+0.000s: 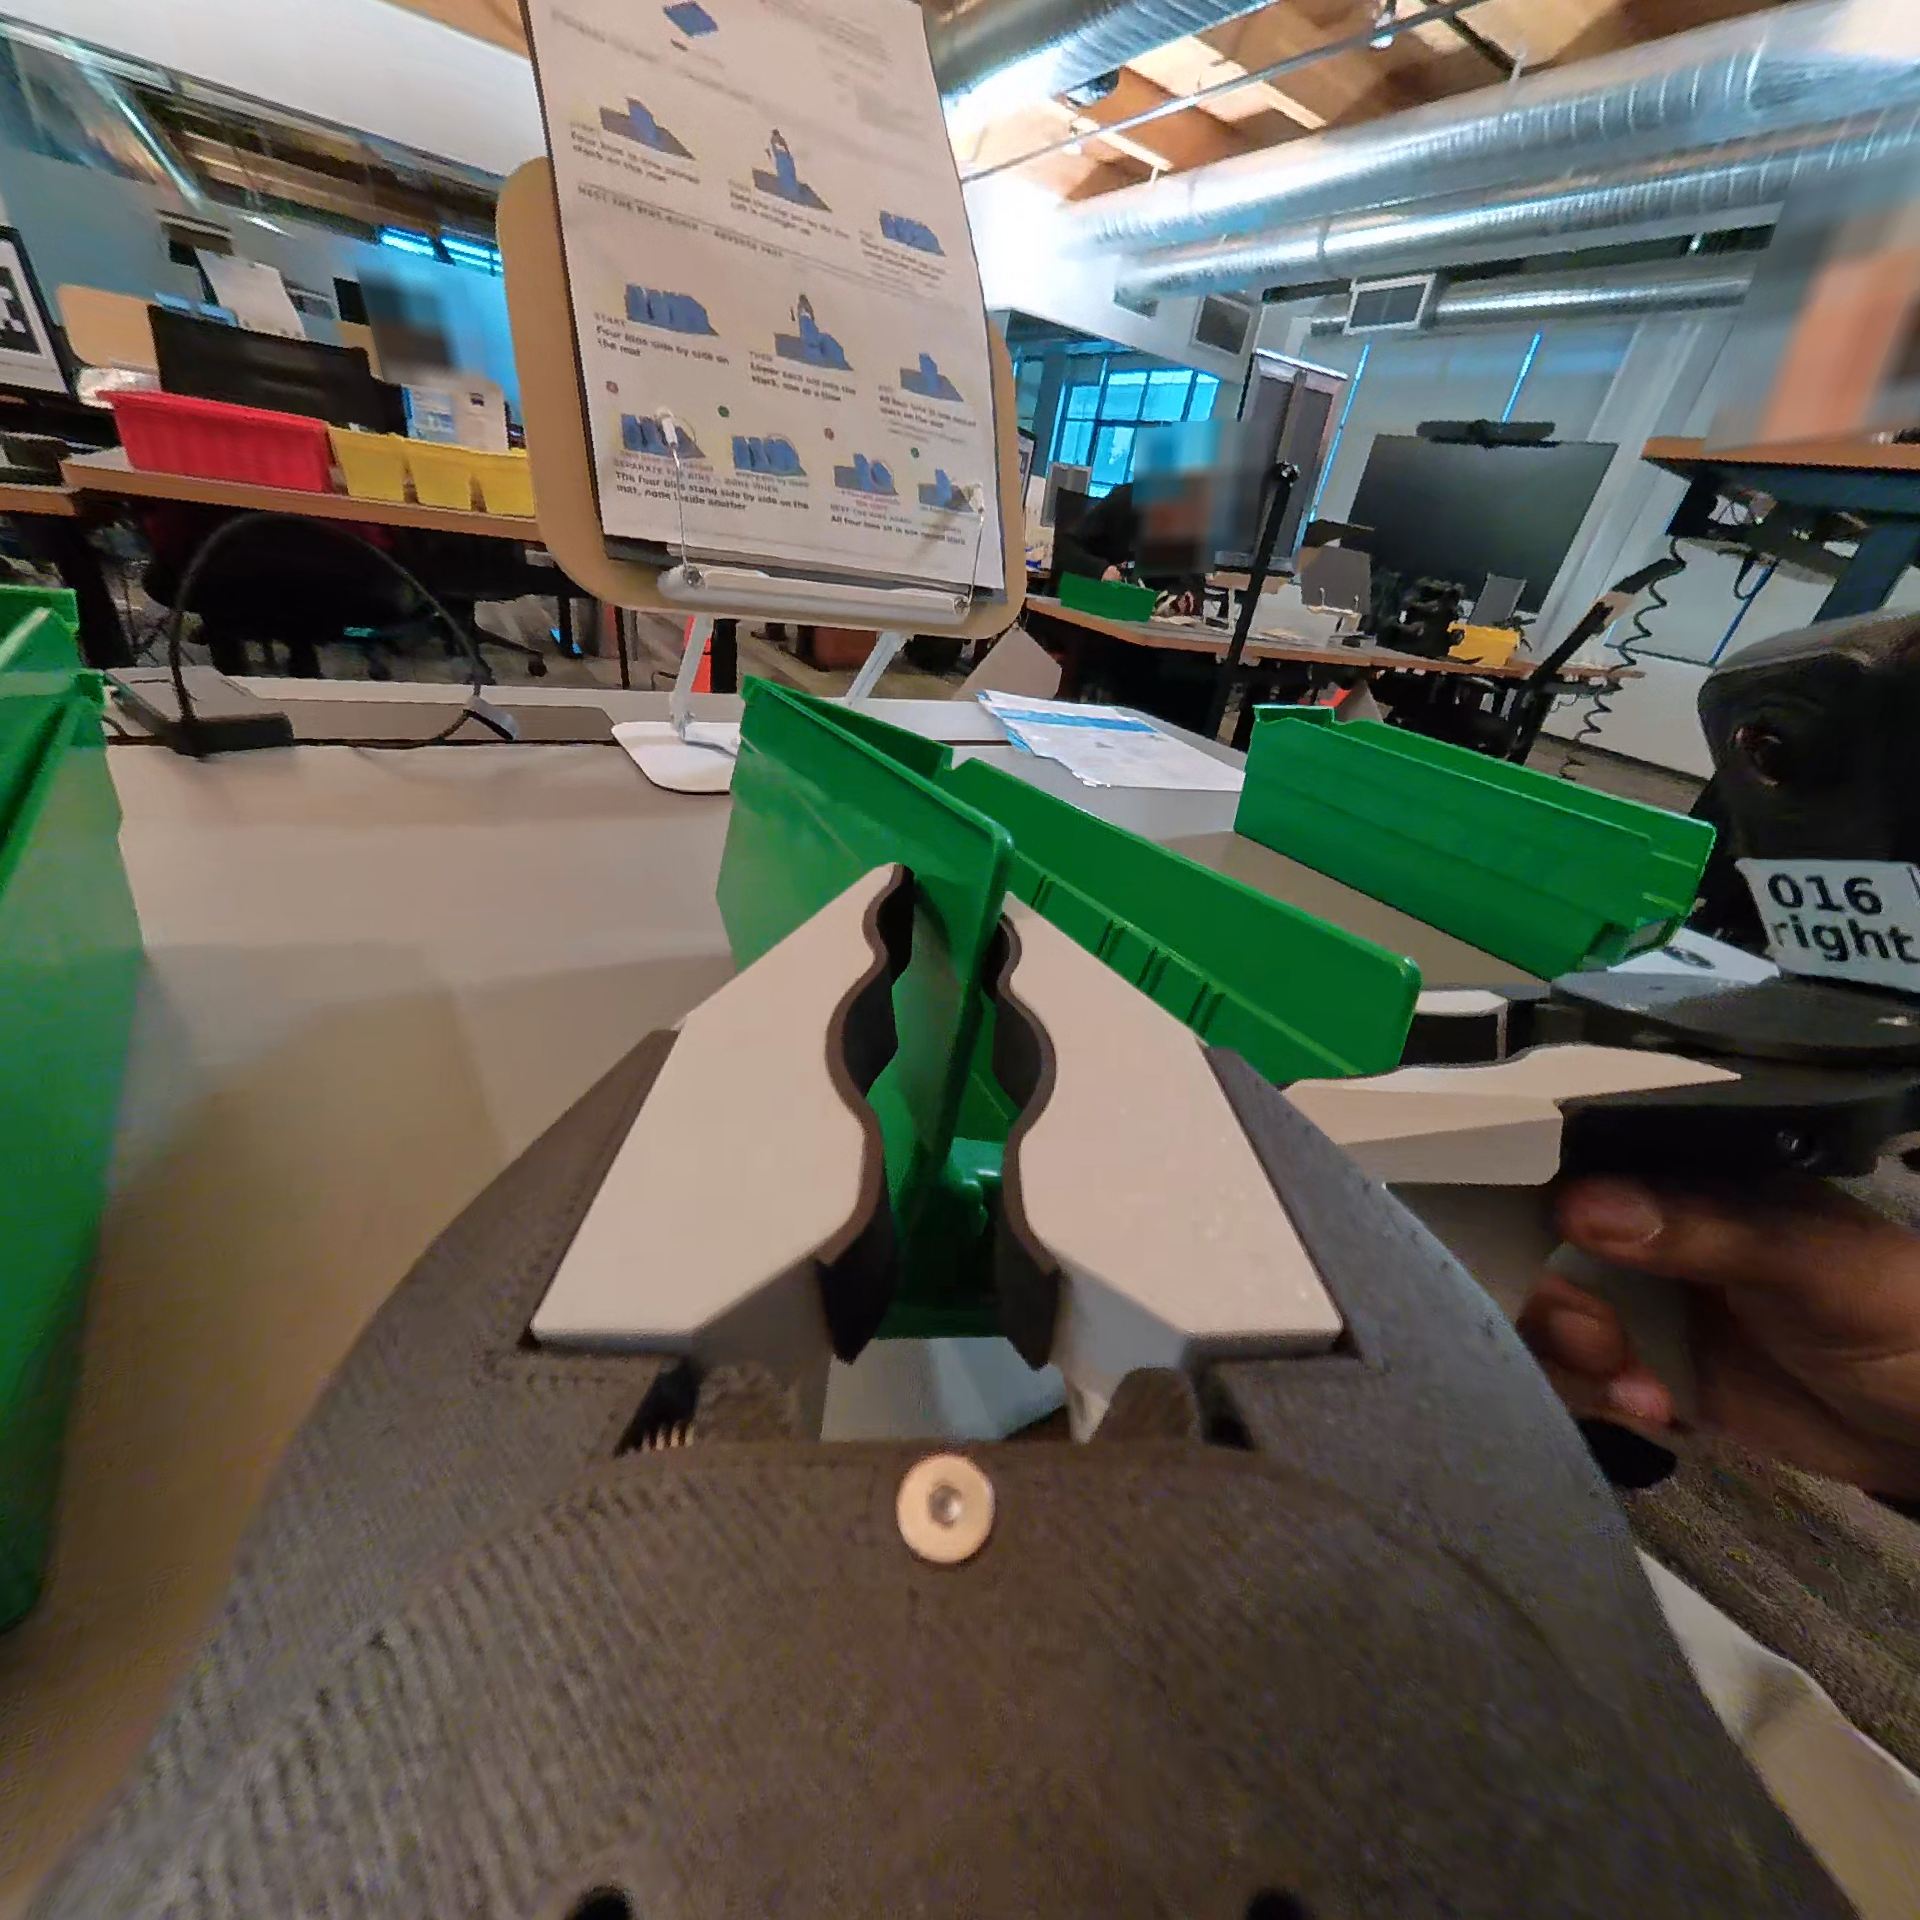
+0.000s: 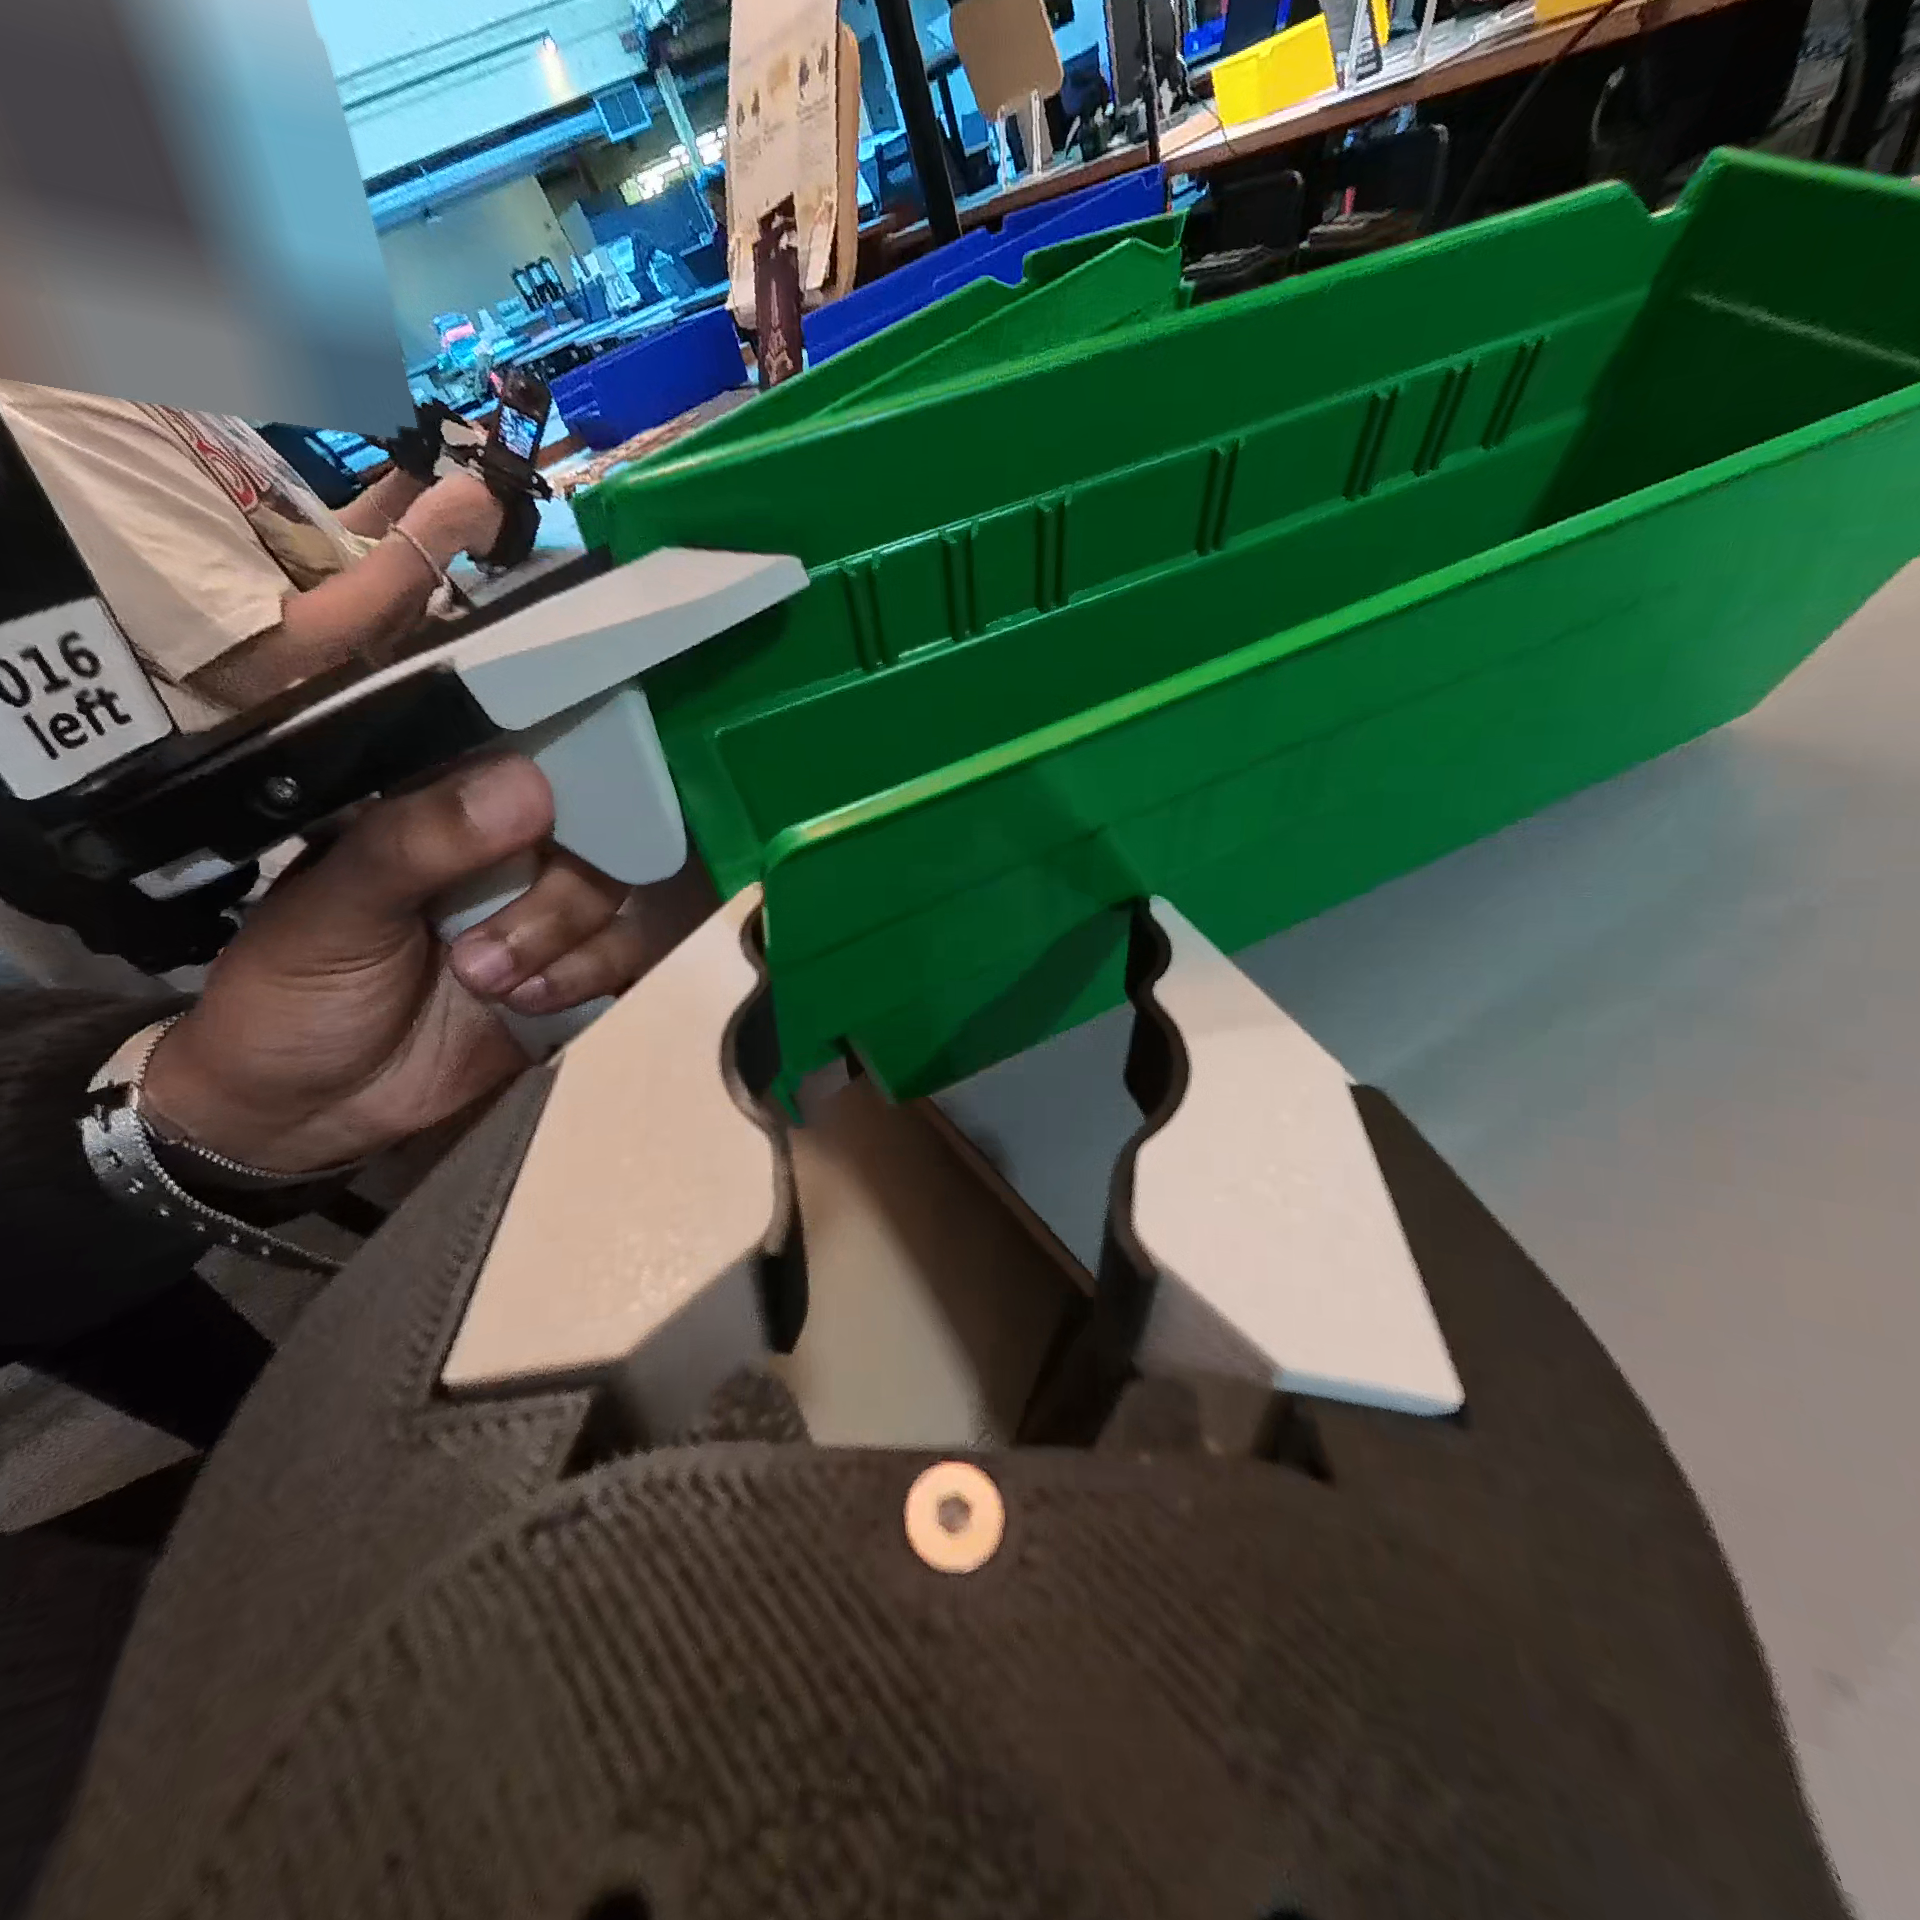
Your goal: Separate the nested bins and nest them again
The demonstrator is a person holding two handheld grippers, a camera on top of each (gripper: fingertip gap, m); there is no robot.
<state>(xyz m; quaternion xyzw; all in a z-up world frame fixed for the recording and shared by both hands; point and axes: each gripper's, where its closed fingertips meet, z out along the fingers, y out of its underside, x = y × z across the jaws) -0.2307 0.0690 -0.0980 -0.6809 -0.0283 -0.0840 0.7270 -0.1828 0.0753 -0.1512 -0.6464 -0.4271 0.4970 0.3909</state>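
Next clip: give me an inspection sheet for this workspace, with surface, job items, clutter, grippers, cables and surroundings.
Surface: pale grey table, bare near the bins.
Job's things: held green bin tilted off the table; second green bin behind it; another green bin at the left edge.
Clutter: instruction sheet on stand; papers.
Grippers: left gripper clamps the bin's side wall; right gripper open around the bin's end.
Cables: black cable behind the table.
Surroundings: desks, monitors, red and yellow bins, people.

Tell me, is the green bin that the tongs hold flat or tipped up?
Tipped up. The green plastic bin has its near end raised off the grey table, with a gap and shadow underneath.
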